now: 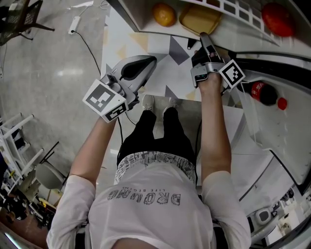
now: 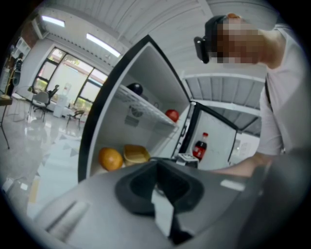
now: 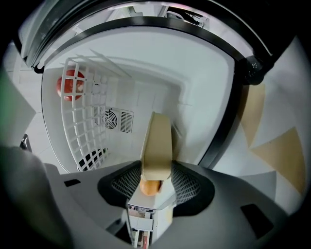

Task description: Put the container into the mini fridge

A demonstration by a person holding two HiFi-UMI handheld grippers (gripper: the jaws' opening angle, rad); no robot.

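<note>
The tan container lies on the floor of the open mini fridge, beside an orange. My right gripper reaches into the fridge mouth and its jaws hold the container's near rim. In the right gripper view the container stands edge-on between the two mesh pads of the right gripper, with the orange showing behind it. My left gripper hangs outside the fridge to the left, shut and empty. The left gripper looks at the container from the side.
A red apple rests on the wire shelf. A cola bottle stands in the open door at right. The person's feet are on the patterned floor in front. A white rack stands far left.
</note>
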